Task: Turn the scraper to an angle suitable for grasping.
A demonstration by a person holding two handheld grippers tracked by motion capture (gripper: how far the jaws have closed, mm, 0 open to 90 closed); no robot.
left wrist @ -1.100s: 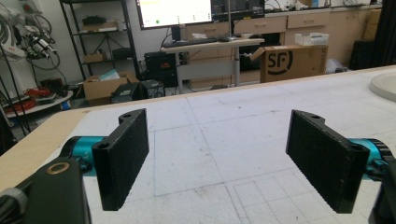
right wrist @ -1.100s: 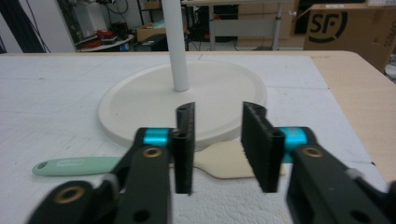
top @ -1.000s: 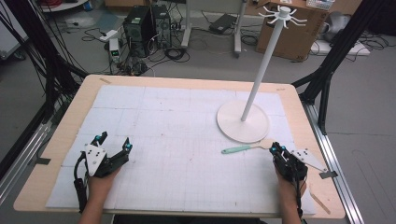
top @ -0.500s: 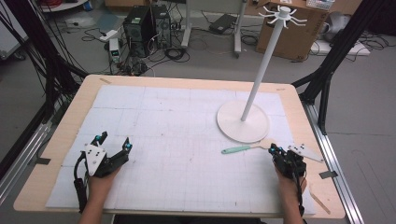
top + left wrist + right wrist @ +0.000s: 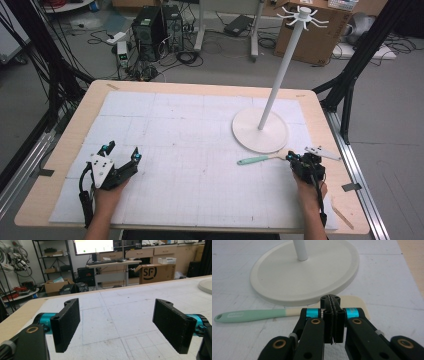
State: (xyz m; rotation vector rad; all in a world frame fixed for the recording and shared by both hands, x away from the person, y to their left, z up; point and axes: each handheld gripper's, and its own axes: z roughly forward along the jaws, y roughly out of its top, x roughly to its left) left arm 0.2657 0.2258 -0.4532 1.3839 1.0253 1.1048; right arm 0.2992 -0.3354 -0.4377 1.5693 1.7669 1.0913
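Firstly, we list the right gripper (image 5: 333, 305): jaws pressed flat together, pad against pad, nothing between them. We place it at the table's near right in the high view (image 5: 306, 163), tips just over the spatula's neck. Next, the spatula (image 5: 262, 314): mint-green handle, cream blade, lying flat on the white mat (blade partly hidden behind the jaws), just beside the stand's round base (image 5: 304, 275). We cannot tell whether blade and base touch. The stand's white pole (image 5: 280, 70) rises to a ring of hooks. Lastly, the left gripper (image 5: 118, 161): jaws spread wide and empty, low over the mat (image 5: 120, 315), well apart from the spatula.
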